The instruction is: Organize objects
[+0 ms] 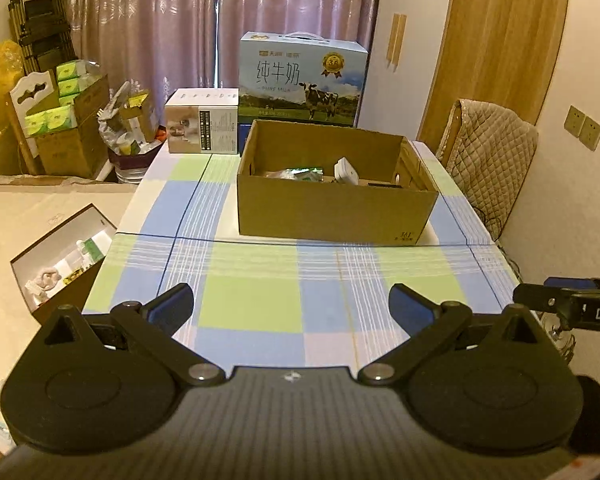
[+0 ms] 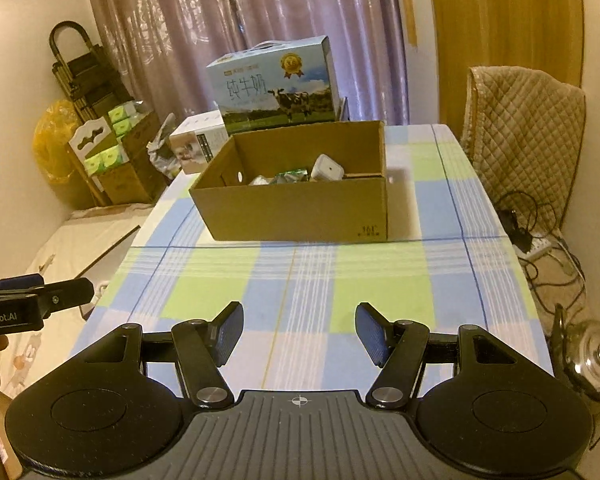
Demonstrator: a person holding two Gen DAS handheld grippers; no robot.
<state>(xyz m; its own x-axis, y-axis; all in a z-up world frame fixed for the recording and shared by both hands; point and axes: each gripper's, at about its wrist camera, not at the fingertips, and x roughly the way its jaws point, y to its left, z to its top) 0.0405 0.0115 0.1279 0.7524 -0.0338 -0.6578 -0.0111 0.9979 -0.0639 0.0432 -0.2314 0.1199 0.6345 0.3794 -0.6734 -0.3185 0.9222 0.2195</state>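
- Left wrist view shows the table (image 1: 260, 280), under a blue-and-green checked cloth, bare on its near half.
- Toward the far side sits the open cardboard box (image 1: 332, 208), with a milk carton (image 1: 302, 76) and a small white box (image 1: 202, 126) behind it.
- Inside the cardboard box lie a white adapter (image 2: 327, 168) and a green packet (image 2: 290, 178). By my judgement, the adapter is light, rigid and smooth, best pinched across its flat sides; the packet looks soft and crinkly.
- Left gripper (image 1: 291, 306) hangs over the near table, spread wide, empty.
- Right gripper (image 2: 299, 334) likewise, its jaws well apart, holding nothing.
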